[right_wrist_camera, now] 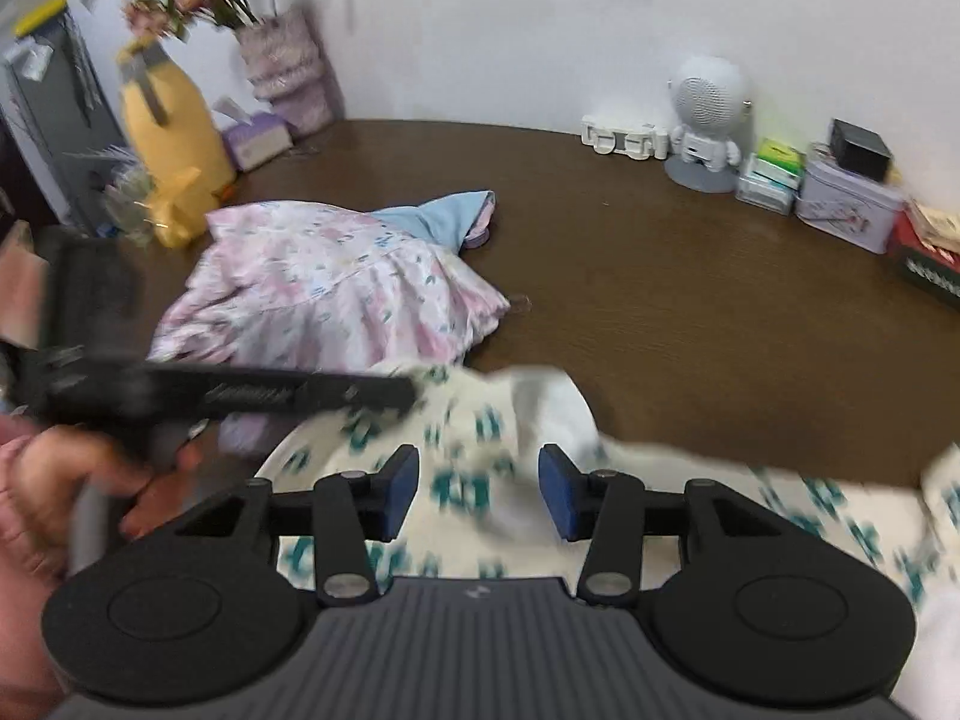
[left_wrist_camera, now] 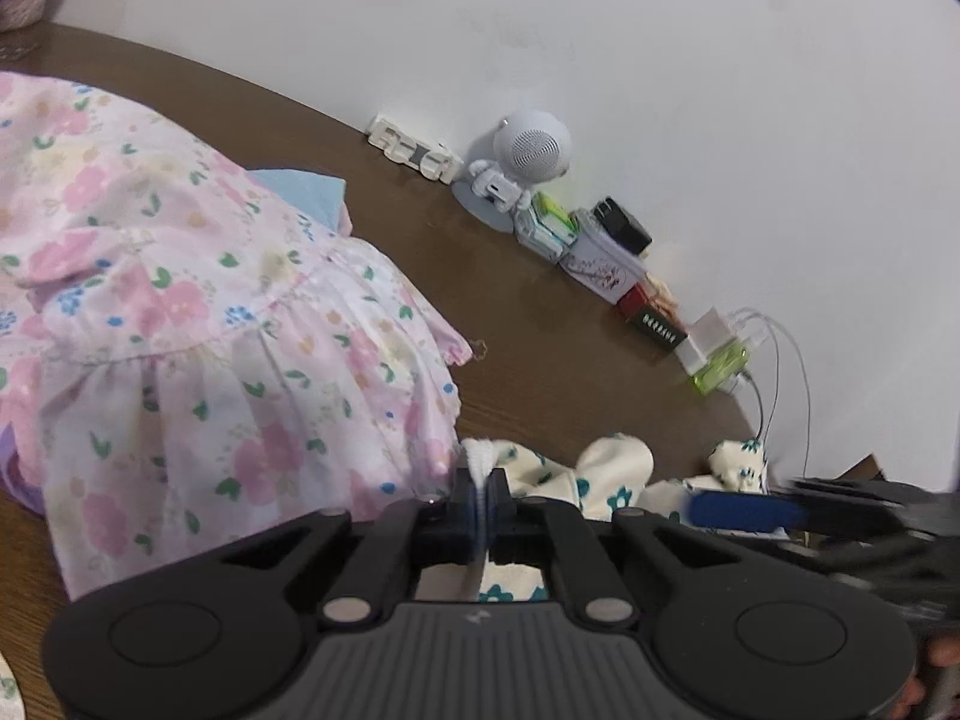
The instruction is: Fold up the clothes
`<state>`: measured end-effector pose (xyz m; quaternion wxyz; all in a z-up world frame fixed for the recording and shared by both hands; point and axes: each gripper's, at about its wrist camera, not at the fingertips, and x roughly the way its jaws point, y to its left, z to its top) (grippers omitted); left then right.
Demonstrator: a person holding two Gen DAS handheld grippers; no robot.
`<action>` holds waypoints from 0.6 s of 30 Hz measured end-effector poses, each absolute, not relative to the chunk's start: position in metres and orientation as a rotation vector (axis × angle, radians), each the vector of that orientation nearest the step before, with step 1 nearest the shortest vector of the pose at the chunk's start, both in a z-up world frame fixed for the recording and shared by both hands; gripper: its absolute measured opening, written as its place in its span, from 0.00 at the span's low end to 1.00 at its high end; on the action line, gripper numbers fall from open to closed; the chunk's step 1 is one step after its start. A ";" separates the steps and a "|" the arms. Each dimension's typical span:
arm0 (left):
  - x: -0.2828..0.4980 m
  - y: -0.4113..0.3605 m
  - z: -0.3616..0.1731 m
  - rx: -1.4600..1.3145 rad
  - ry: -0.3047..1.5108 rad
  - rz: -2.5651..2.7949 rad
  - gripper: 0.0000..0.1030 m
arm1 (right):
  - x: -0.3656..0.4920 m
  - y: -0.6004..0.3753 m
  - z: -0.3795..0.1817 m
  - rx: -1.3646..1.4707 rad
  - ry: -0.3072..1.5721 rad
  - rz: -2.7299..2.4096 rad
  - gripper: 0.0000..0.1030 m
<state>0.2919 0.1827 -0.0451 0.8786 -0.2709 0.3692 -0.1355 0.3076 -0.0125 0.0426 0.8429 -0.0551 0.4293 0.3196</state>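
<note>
We pinch a white edge of the cream garment with teal flowers (left_wrist_camera: pixel 612 468) in the left gripper (left_wrist_camera: pixel 480 489) — its jaws are closed tight on that hem, which stands up between the pads. Holding one edge pinned like this gives us an anchor, so the rest of the cloth can be drawn out flat on the brown table (right_wrist_camera: pixel 690 300) rather than sliding about.

The right gripper (right_wrist_camera: pixel 478 489) hangs over the middle of the same garment with its blue pads (right_wrist_camera: pixel 555 492) standing apart at a middling width; nothing is between them but the cloth lying below, untouched. We judge it free to seek a second hold, probably the opposite edge.

The pink floral dress (right_wrist_camera: pixel 336 294) lies heaped just beyond, over a pale blue piece (right_wrist_camera: pixel 444 216) — likely set aside there to keep the near space for the piece in hand.
</note>
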 end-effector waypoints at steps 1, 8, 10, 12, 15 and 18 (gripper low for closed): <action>0.292 0.185 -0.046 -0.578 0.768 -0.289 0.02 | 0.315 -0.005 0.037 -0.107 0.920 0.663 0.44; 0.297 0.208 -0.063 -0.738 0.770 -0.330 0.02 | 0.347 -0.007 0.015 0.146 1.038 0.752 0.02; 0.298 0.217 -0.068 -0.764 0.772 -0.305 0.02 | 0.354 -0.021 0.024 0.242 0.995 0.738 0.02; 0.293 0.217 -0.064 -0.720 0.765 -0.282 0.06 | 0.366 -0.037 0.032 0.351 0.953 0.694 0.02; 0.271 0.200 -0.041 -0.501 0.698 -0.212 0.11 | 0.380 -0.034 0.024 0.361 0.968 0.647 0.02; 0.236 0.168 -0.017 -0.228 0.589 -0.193 0.17 | 0.387 -0.027 0.014 0.369 0.986 0.633 0.02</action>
